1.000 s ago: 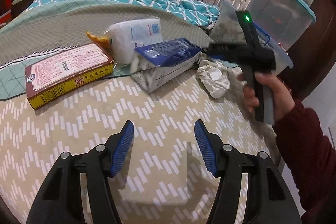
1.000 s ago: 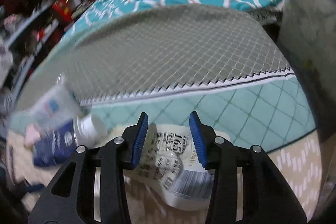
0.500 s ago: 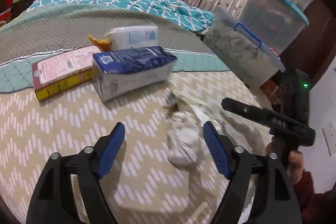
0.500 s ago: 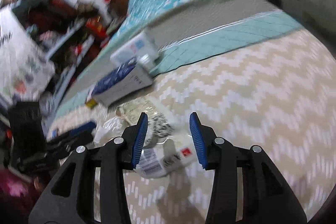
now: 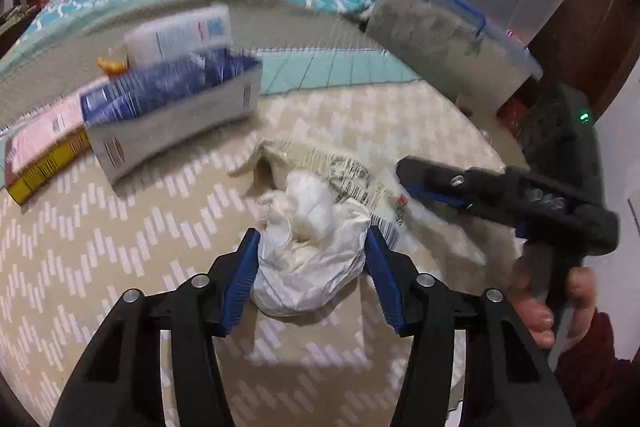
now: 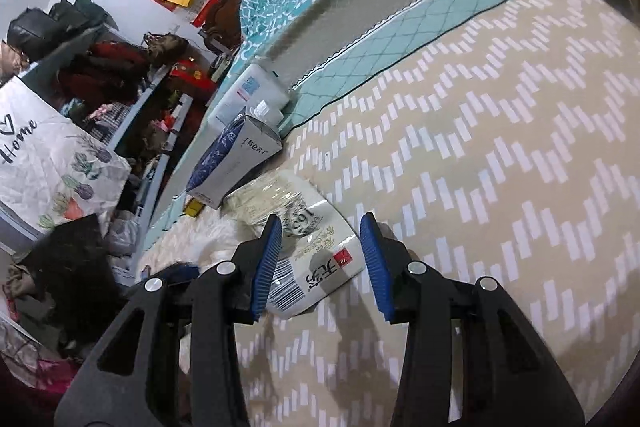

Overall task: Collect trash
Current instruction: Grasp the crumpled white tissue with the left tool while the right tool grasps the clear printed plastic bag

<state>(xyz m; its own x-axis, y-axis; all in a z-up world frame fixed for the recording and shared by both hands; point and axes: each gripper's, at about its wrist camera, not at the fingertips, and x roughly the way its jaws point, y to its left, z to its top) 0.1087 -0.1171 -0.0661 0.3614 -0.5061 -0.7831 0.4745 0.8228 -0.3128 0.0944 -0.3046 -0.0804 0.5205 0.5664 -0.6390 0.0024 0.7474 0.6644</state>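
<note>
1. Beige zigzag bedspread (image 5: 132, 251) covers the near part of the bed and carries everything; the crumpled white wad (image 5: 308, 259) near its front edge serves as the landmark.
2. Far left of the wad lies a flat red-and-yellow box (image 5: 44, 151), partly under a blue-and-white carton (image 5: 168, 111) that stands up-left of the wad.
3. Behind the carton, farther from the wad, rests a white plastic pack (image 5: 180, 33).
4. The left gripper (image 5: 310, 263) straddles the wad: its blue pads sit against both sides of it and the jaws are closing.
5. Just behind and right of the wad, touching it, lies a printed cream wrapper (image 5: 344, 171), flat on the spread.
6. Right of the wad, the right gripper (image 6: 320, 259) has one end of that wrapper (image 6: 308, 259) between its partly parted pads; whether they press on it cannot be told.
7. A hand (image 5: 556, 303) in a dark red sleeve holds that tool, seen at the far right.
8. Up-right of the wad, off the bed, stand clear storage bins (image 5: 452, 43).
</note>
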